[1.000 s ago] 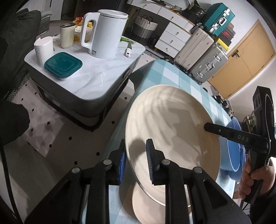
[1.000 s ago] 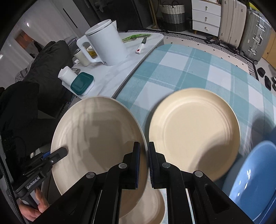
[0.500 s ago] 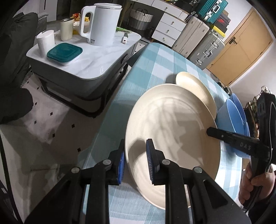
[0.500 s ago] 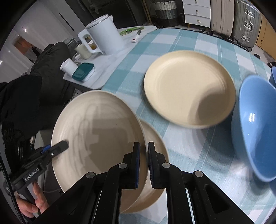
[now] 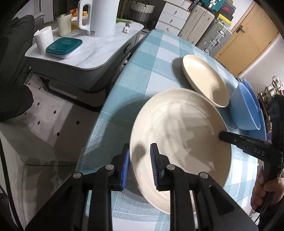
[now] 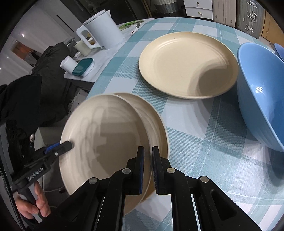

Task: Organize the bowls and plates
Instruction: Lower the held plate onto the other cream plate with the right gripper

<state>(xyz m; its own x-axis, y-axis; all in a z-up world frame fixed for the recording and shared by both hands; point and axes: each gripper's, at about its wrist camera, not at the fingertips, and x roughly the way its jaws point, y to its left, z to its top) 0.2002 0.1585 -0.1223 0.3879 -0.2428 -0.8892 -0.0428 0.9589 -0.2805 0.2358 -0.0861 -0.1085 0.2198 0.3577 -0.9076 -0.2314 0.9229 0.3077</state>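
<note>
- Left wrist view: teal-and-white checked cloth covers the table [image 5: 159, 58] under your work, with a grey side table [image 5: 99, 46] beyond its edge carrying a white plastic kettle [image 5: 101, 16] and a teal-lidded food box [image 5: 63, 47].
- Your left gripper [image 5: 139, 165] is pinched narrow on the near rim of the large round cream plate [image 5: 179, 140], one blue ribbed pad under the rim and one on the face.
- Across the plate, the right gripper [image 5: 221, 136] bites the opposite rim, so the plate spans the two tools and tilts up toward you.
- Past it lie a second, flat cream plate [image 5: 204, 80] and a pale blue bowl [image 5: 248, 108], just beside each other on the cloth.
- Right wrist view: your right gripper [image 6: 148, 168] is closed to a thin gap on the held plate's [image 6: 106, 142] edge; the left gripper [image 6: 68, 145] holds the far side.
- A matching cream plate [image 6: 156, 124] rests on the cloth directly beneath, showing as a crescent to the right of the held one. That is the relation that counts: the held plate sits slightly off-centre toward the table edge.
- My guess is you should shift it a little toward the crescent and level it before letting go; the smooth matte rims look likely to slide.
- The flat plate [image 6: 188, 64] and bowl [image 6: 262, 92] wait farther along the table.
</note>
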